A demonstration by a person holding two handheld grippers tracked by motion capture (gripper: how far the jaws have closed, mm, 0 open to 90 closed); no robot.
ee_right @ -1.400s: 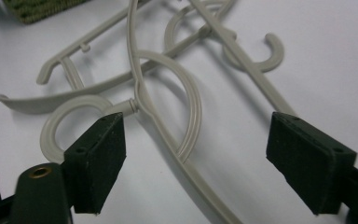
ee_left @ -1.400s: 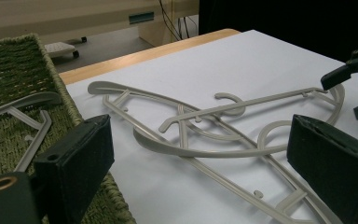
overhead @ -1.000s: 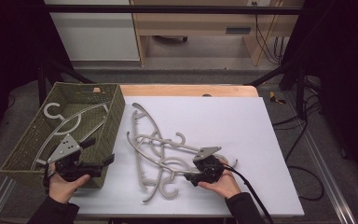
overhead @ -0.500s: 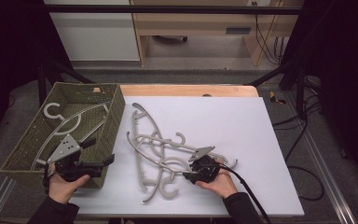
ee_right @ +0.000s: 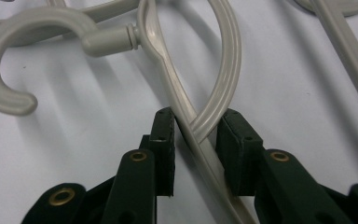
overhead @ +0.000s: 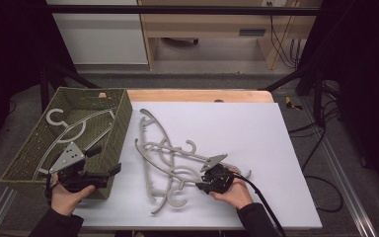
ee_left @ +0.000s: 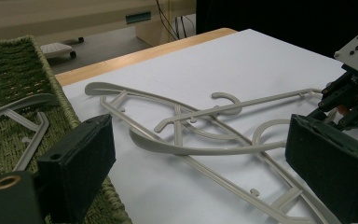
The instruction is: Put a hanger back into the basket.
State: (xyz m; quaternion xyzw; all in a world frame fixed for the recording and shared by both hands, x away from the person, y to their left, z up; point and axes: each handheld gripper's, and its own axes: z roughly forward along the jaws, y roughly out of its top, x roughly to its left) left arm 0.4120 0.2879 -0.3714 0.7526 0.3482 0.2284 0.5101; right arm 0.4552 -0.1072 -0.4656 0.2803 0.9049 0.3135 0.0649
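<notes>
Several grey plastic hangers [overhead: 168, 163] lie tangled on the white board [overhead: 256, 133]. My right gripper [overhead: 201, 185] rests on the board at the pile's right side. In the right gripper view its jaws [ee_right: 196, 129] straddle two crossing hanger arms [ee_right: 168, 60], narrowly open, with a hook [ee_right: 9, 42] to the upper left. My left gripper [overhead: 107, 159] is held open at the near right corner of the woven basket [overhead: 123, 118]. In the left gripper view its jaws [ee_left: 200, 154] stand wide apart, facing the pile [ee_left: 205, 135] and the right gripper [ee_left: 354, 98]. One more hanger [overhead: 74, 126] lies inside the basket.
The basket stands at the board's left edge, over the table frame. A wooden strip [overhead: 202, 95] runs along the far edge. Bare white board spreads to the right and far side of the pile. Cables [overhead: 325, 197] trail on the floor at right.
My right gripper has slid left into the hanger pile and its jaws now straddle hanger arms. The left gripper has stayed by the basket corner.
</notes>
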